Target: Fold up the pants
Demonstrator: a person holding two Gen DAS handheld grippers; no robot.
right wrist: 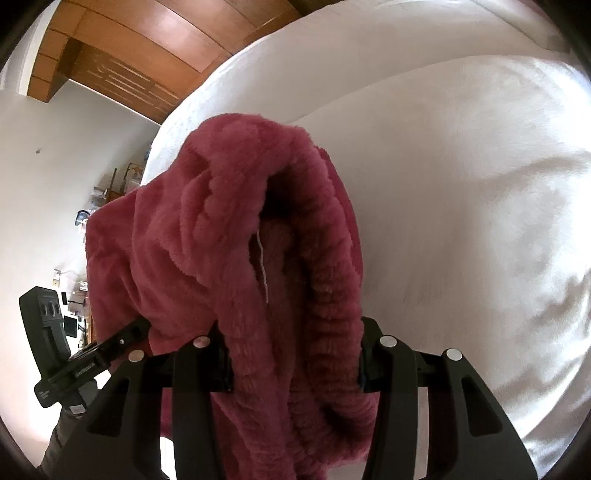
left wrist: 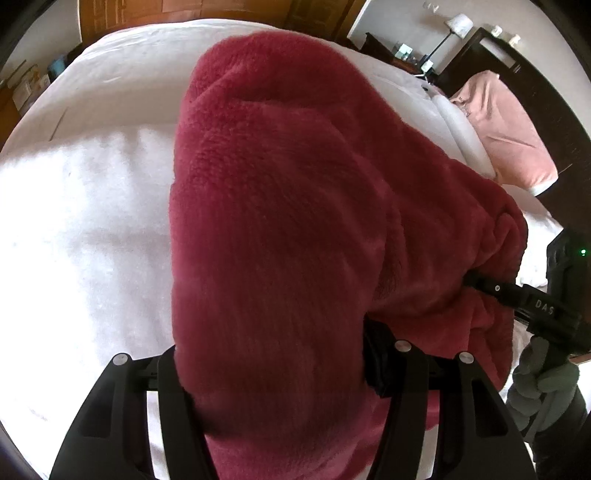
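Left wrist view: the pants, of thick red fleece, hang over the bed, bunched between both tools. The left hand-held gripper is clamped on a wide fold of them; the cloth fills the space between its fingers. At the right edge the right hand-held gripper bites into another part of the cloth, and white letters "DAS" can be read on its black body. A gloved hand holds it from below. A pink pillow lies at the head of the bed, and a lamp stands behind.

In the right wrist view the right hand-held gripper is closed on the ribbed waistband, which loops open above it. The left hand-held gripper grips the cloth at the left; the writing on it is too small to read.
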